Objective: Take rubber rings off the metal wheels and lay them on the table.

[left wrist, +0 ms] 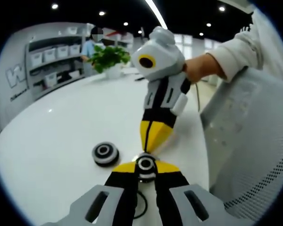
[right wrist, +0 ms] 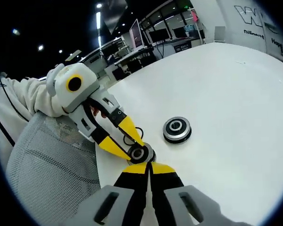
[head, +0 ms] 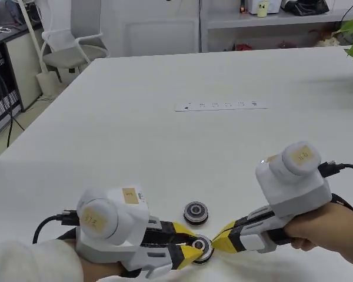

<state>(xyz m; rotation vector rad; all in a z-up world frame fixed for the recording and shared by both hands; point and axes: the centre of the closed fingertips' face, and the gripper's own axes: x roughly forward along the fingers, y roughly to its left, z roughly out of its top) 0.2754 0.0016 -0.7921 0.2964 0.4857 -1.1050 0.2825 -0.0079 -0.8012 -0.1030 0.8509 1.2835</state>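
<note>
White table [head: 165,135] with two metal wheels on it — a loose wheel [head: 195,212], and a held wheel [head: 203,247] squeezed by the left gripper [head: 194,247]; the right gripper [head: 219,240], jaws together, touches it.

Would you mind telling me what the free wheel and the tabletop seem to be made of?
The free wheel looks like bright silver metal at its hub, ringed by a matte black band, probably rubber. The table seems smooth white laminate or painted board with a faint sheen; which one is unclear.
</note>
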